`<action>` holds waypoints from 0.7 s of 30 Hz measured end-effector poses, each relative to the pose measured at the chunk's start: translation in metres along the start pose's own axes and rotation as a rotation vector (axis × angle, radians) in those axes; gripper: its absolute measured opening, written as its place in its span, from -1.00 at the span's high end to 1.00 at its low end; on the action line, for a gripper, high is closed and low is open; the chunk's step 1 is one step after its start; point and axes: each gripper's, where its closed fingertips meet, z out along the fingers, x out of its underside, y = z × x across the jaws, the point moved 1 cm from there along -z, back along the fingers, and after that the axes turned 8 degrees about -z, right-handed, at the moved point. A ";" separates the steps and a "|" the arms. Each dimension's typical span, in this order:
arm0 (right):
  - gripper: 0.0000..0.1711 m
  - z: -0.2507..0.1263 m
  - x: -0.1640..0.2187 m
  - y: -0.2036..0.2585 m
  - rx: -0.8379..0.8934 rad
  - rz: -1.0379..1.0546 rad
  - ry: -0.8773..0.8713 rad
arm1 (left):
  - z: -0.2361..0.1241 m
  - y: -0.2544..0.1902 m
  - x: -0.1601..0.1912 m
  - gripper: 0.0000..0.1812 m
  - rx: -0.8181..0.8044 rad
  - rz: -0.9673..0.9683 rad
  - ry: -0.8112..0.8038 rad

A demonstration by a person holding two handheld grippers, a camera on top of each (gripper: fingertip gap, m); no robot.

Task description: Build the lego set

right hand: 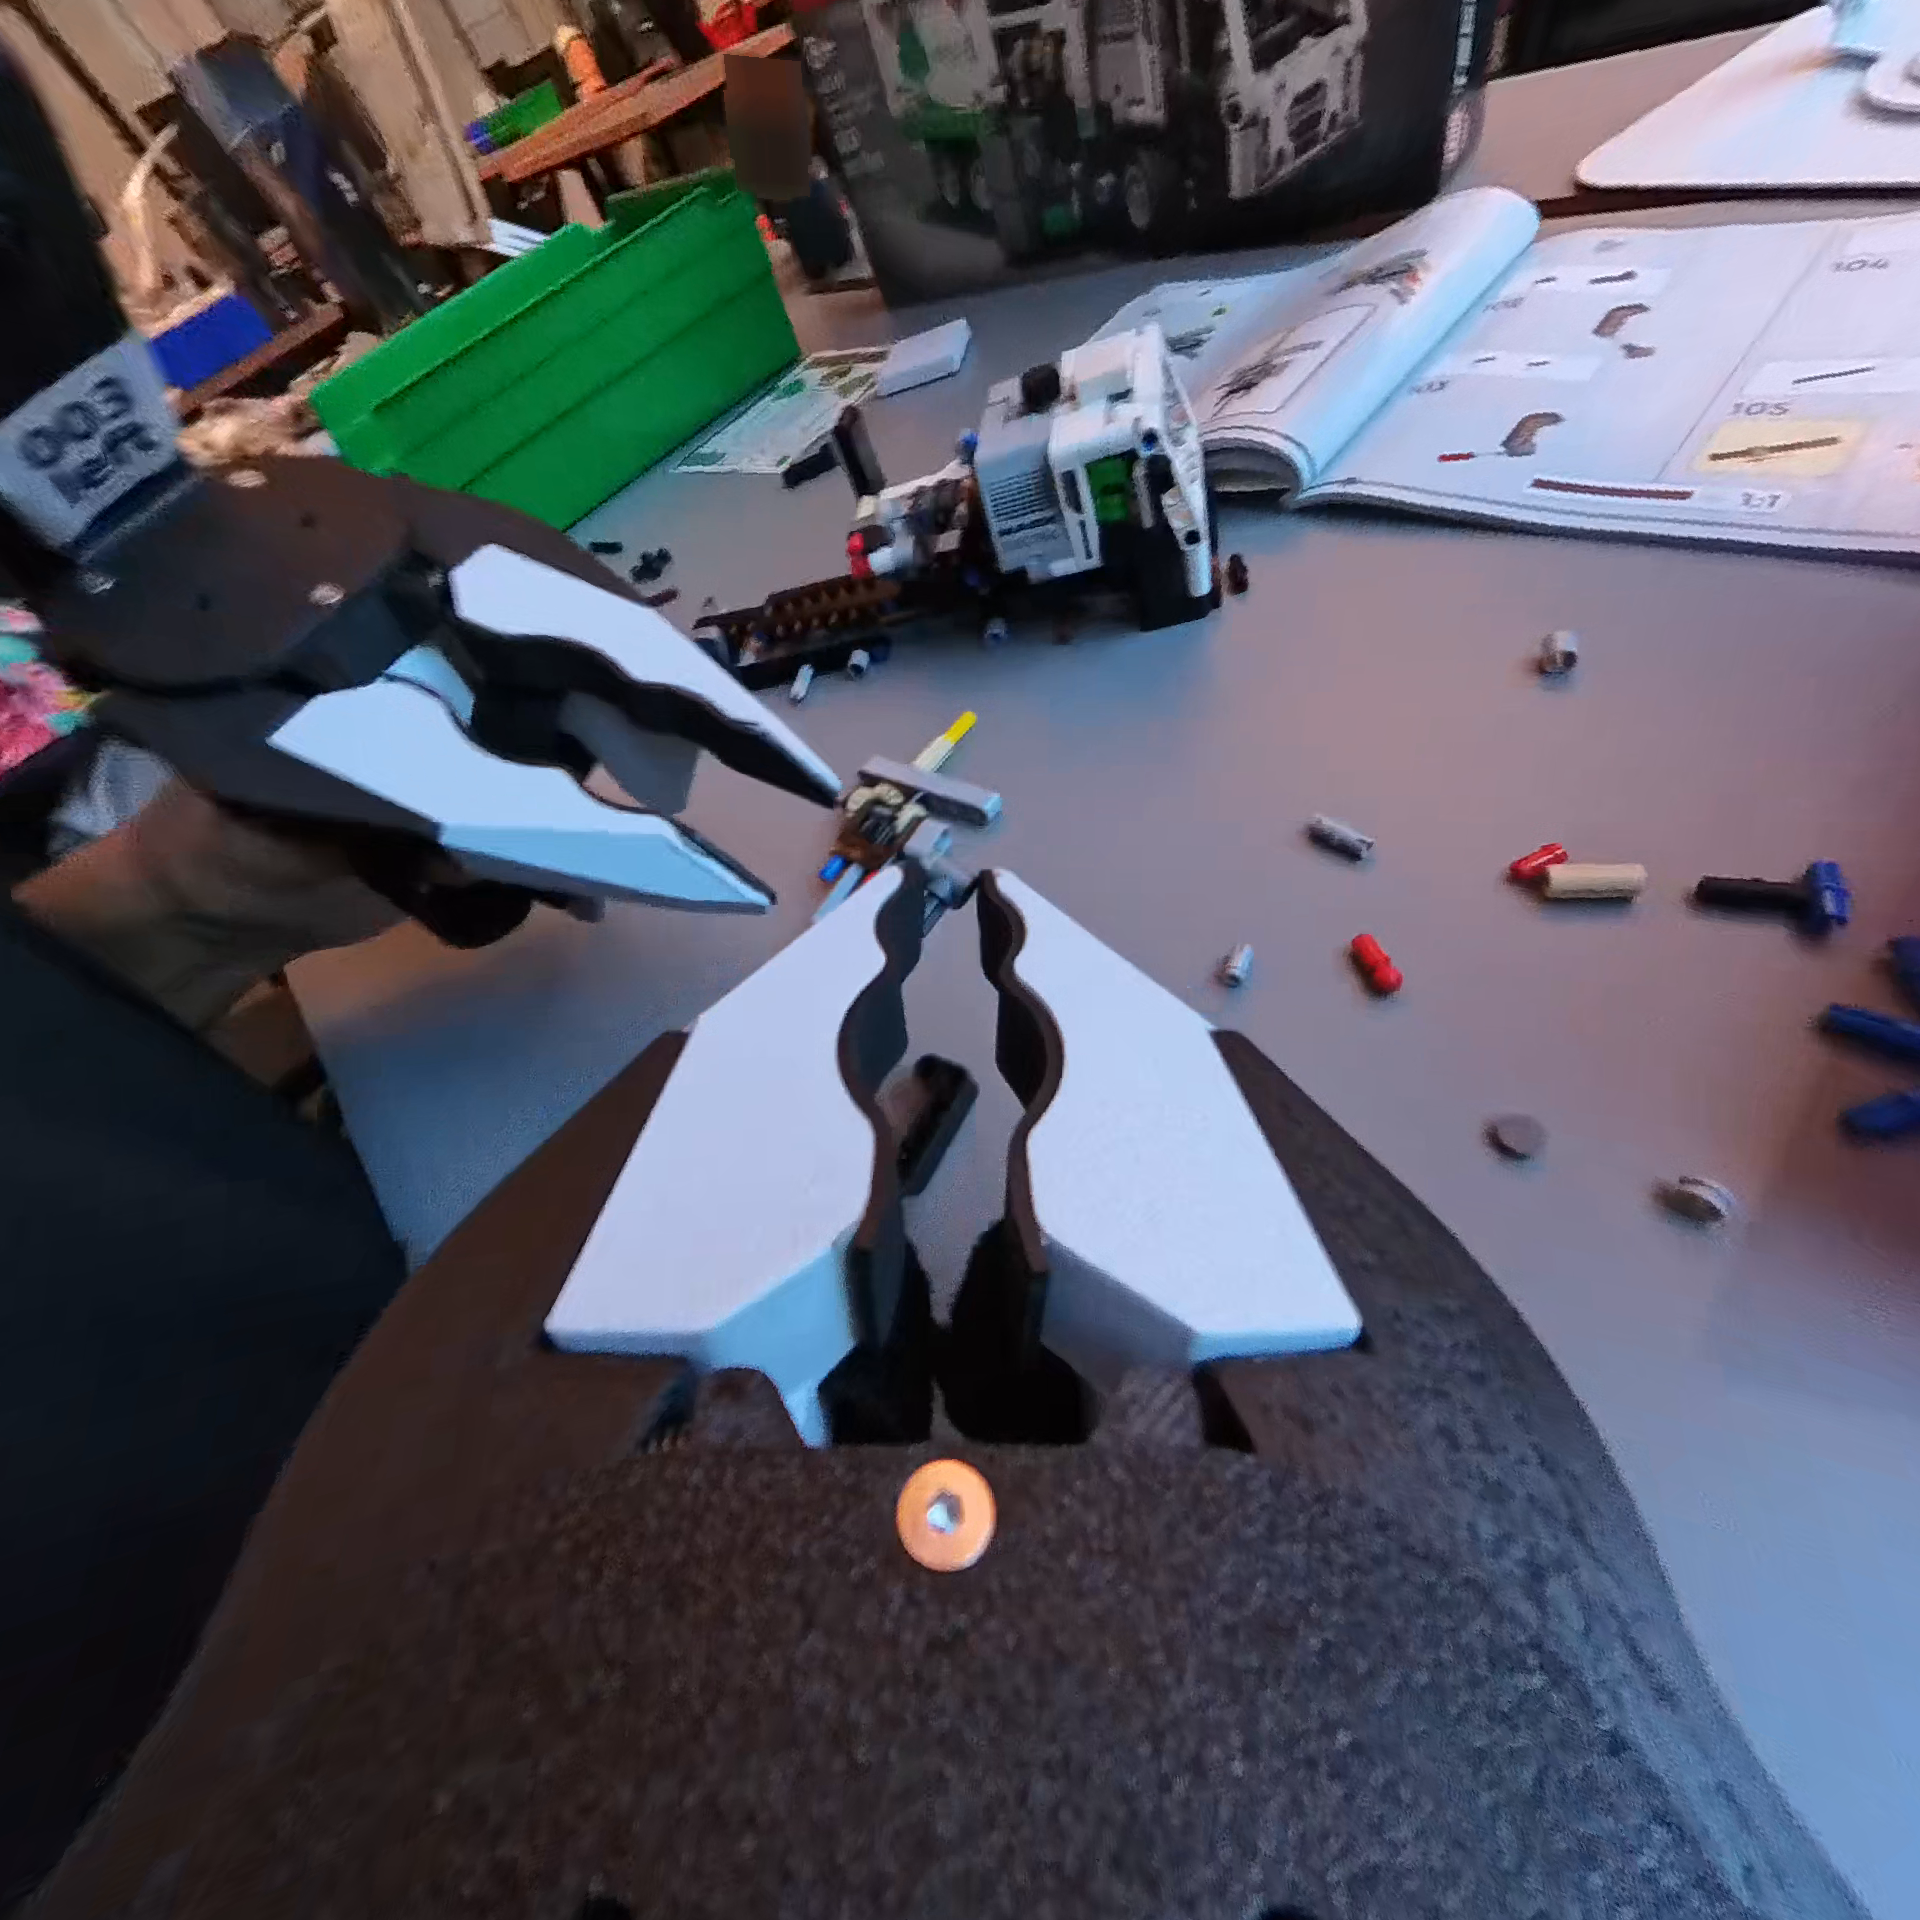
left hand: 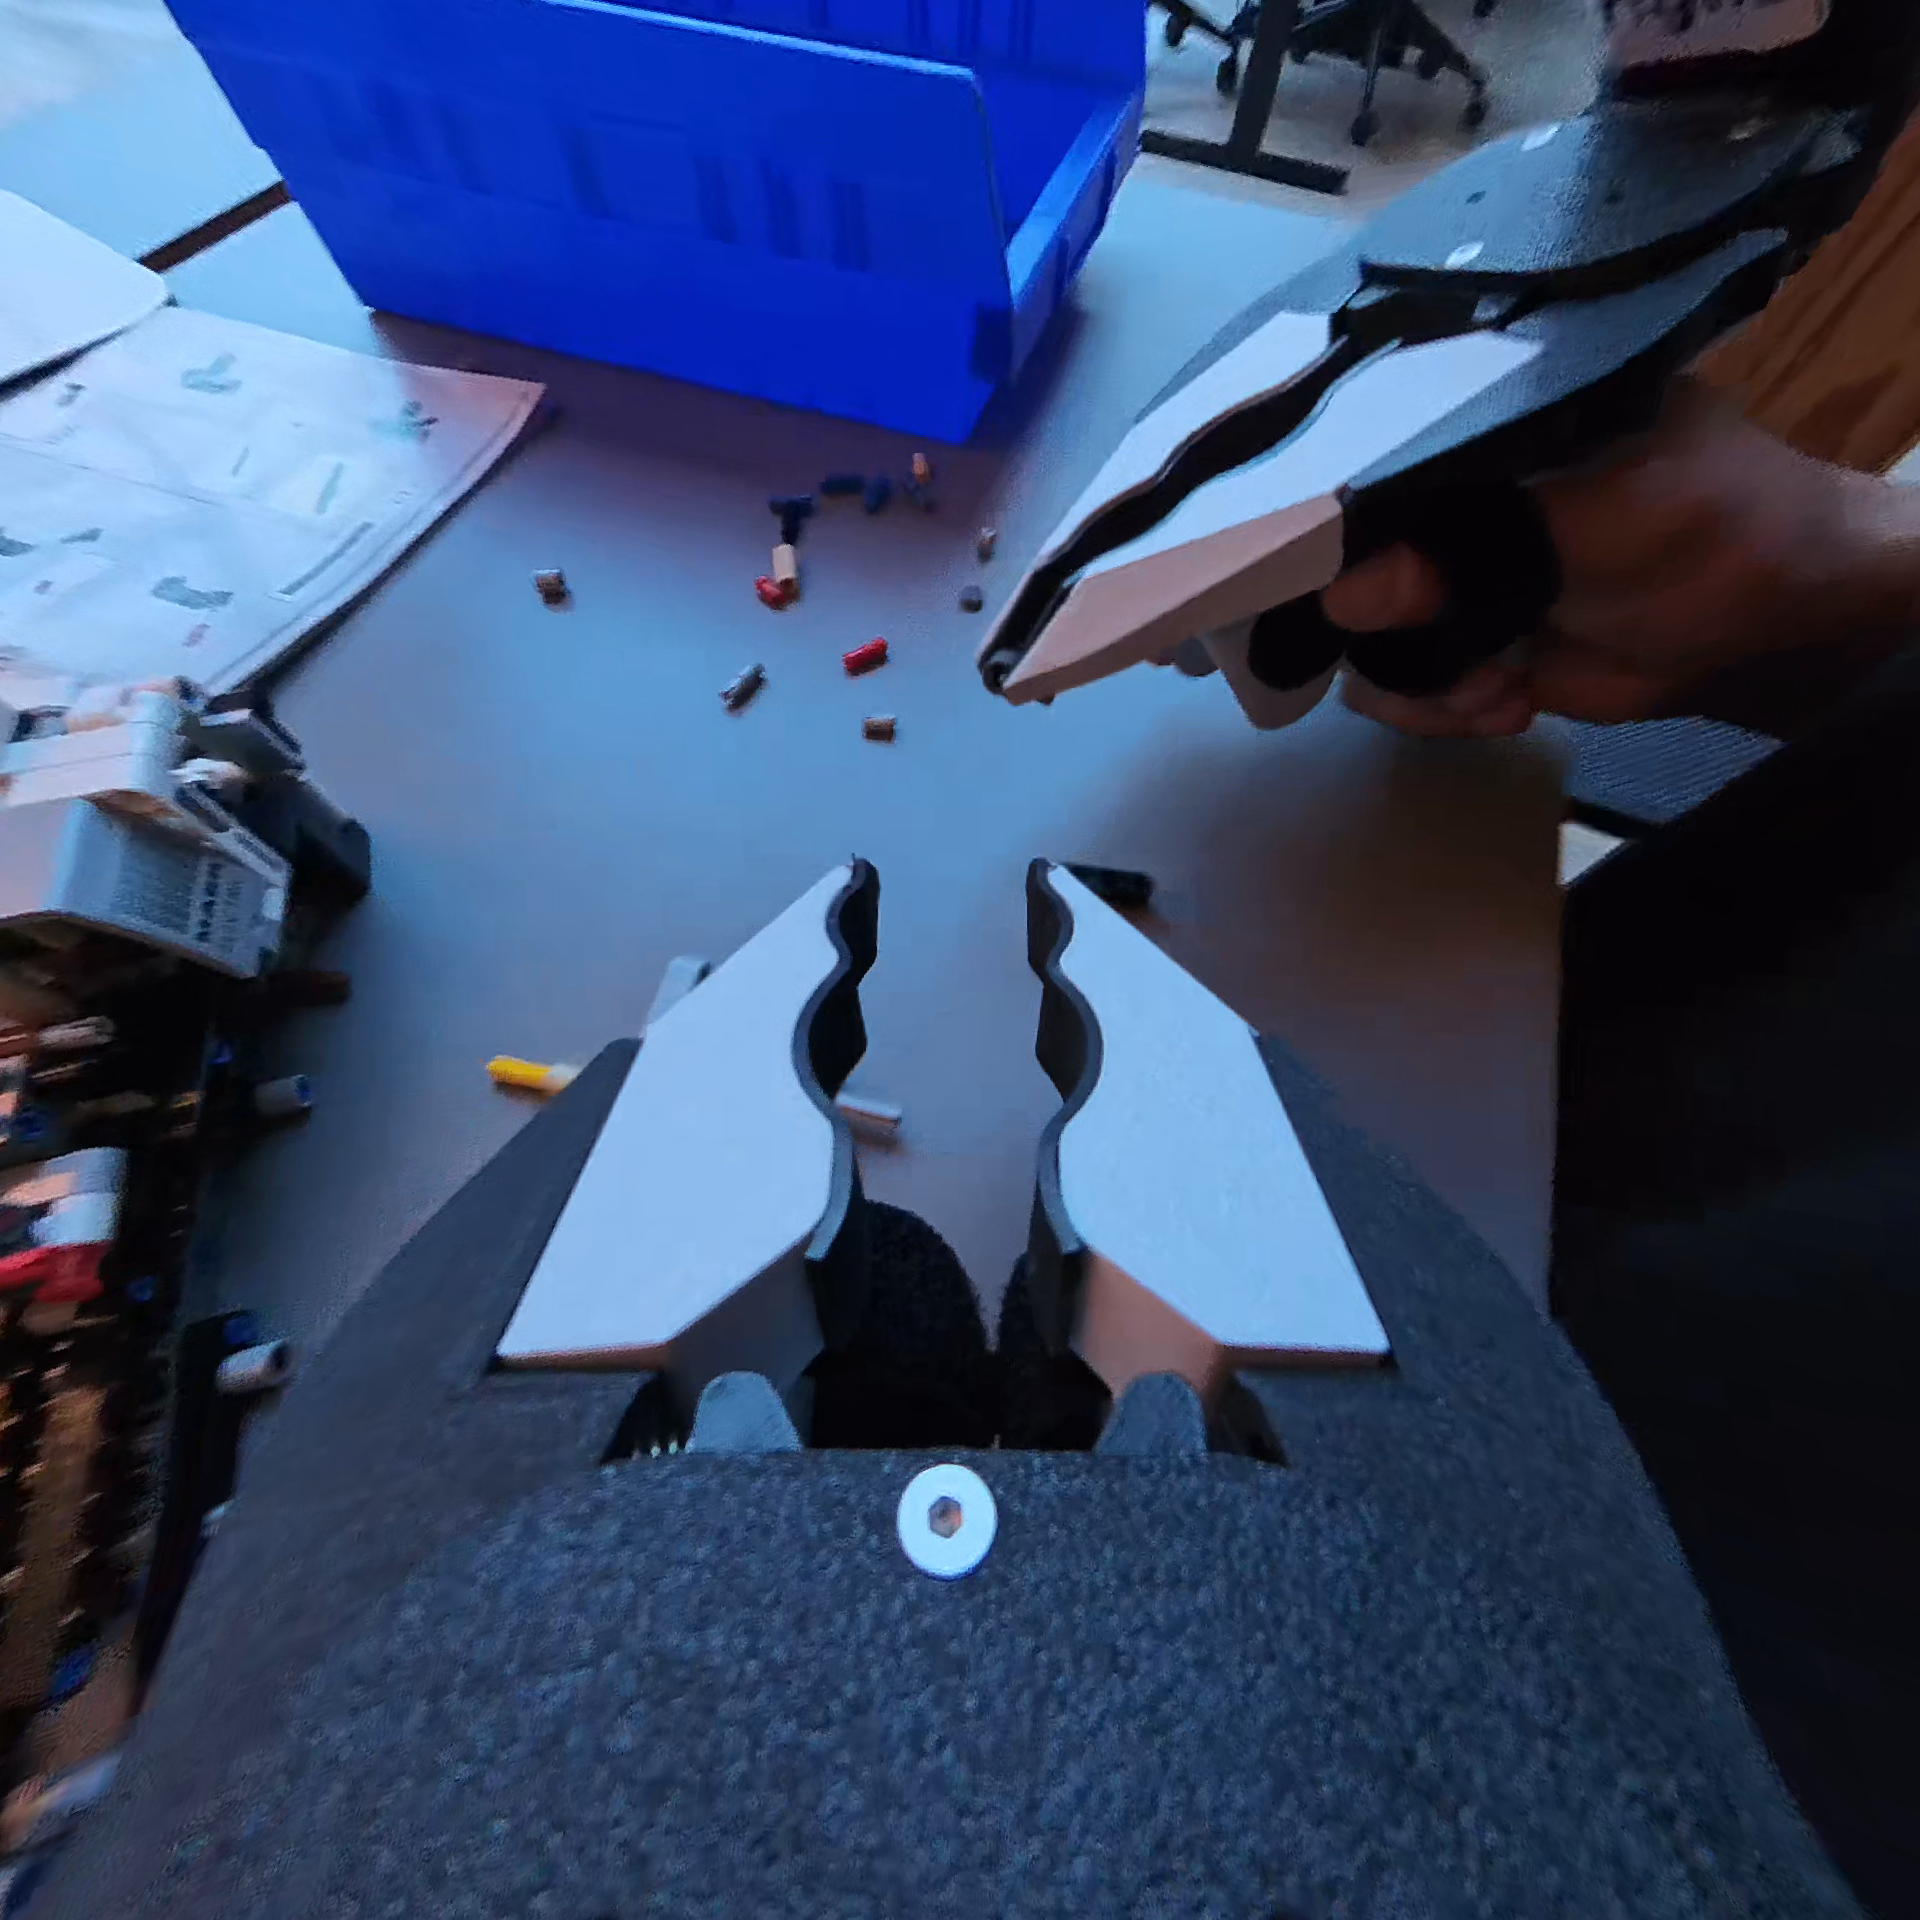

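Right wrist view alone shows small grey sub-assembly (right hand: 914, 810) on table (right hand: 1455, 1403), at tips of right gripper (right hand: 948, 891); fingers nearly together, grip on it unclear. Half-built white truck (right hand: 1081, 488) beyond, beside open manual (right hand: 1558, 343), one green bin (right hand: 561, 364). Left wrist view: left gripper (left hand: 951, 883) apart, empty, hovering; one blue bin (left hand: 665, 187); two red pins (left hand: 864, 655)

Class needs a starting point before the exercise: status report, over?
Left gripper open, empty. Right gripper pinched on small grey piece. Half-built truck on table, untouched. Loose pegs scattered around; nothing blocking.
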 end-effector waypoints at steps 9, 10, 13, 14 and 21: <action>0.89 -0.004 -0.015 -0.001 0.038 0.082 -0.132 | 0.013 -0.035 -0.021 0.91 0.225 -0.055 -0.061; 0.89 -0.004 -0.014 -0.003 0.048 0.103 -0.132 | 0.017 -0.033 -0.018 0.88 0.205 -0.051 -0.039; 0.89 -0.010 0.003 -0.019 0.127 0.116 -0.040 | 0.026 -0.018 -0.003 0.83 0.053 0.022 0.067; 0.89 -0.015 0.012 -0.025 0.161 0.094 0.021 | 0.027 -0.017 0.002 0.82 0.028 0.053 0.102; 0.89 -0.038 0.051 -0.026 0.141 -0.042 0.272 | 0.038 -0.025 0.018 0.80 0.049 0.047 0.223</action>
